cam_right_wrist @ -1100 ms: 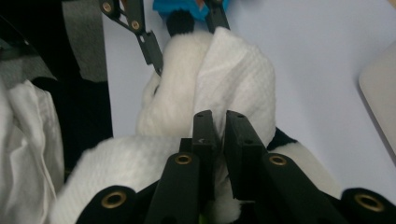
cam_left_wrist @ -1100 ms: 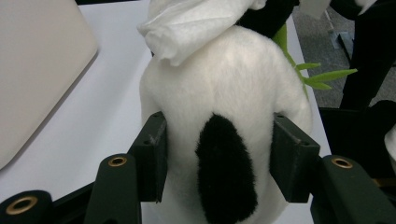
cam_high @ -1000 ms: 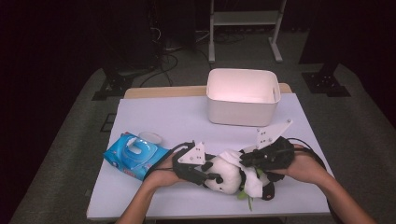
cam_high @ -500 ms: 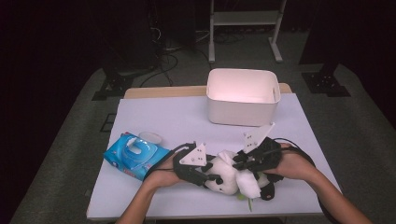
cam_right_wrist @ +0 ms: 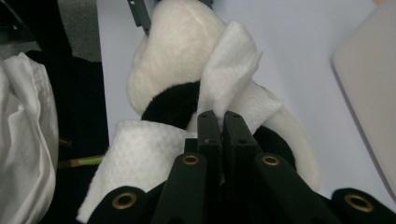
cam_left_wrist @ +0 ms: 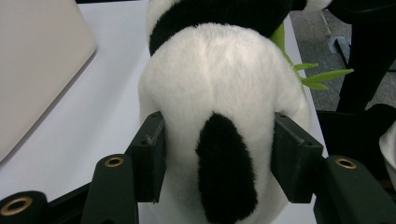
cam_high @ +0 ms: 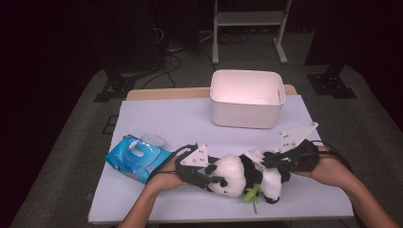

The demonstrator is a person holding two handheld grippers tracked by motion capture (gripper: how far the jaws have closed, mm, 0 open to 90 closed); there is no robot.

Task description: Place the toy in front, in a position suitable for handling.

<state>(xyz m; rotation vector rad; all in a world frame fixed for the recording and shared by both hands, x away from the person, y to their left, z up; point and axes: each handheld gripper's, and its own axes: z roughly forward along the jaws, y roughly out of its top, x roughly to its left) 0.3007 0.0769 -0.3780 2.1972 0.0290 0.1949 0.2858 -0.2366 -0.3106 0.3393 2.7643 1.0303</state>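
A black-and-white panda plush (cam_high: 233, 175) lies on its side near the front edge of the table (cam_high: 166, 118). My left gripper (cam_high: 215, 179) comes in from the left and is shut on the panda's head (cam_left_wrist: 219, 79), one pad (cam_left_wrist: 152, 149) pressing each side. A white wipe (cam_right_wrist: 231, 70) is draped over the panda's body. My right gripper (cam_right_wrist: 219, 122), at the panda's right end (cam_high: 267, 160), has just been closing and its jaws now pinch a fold of that wipe. A green leaf (cam_high: 251, 194) sticks out under the plush.
A blue pack of wet wipes (cam_high: 138, 156) lies left of the left hand. A white bin (cam_high: 247, 97) stands at the back of the table, beyond the panda. A bunched white cloth (cam_right_wrist: 23, 140) lies at the left of the right gripper view.
My right gripper moved left onto the panda, then drew back to the right with its jaws closed on the wipe. The left gripper and the panda's head stayed put.
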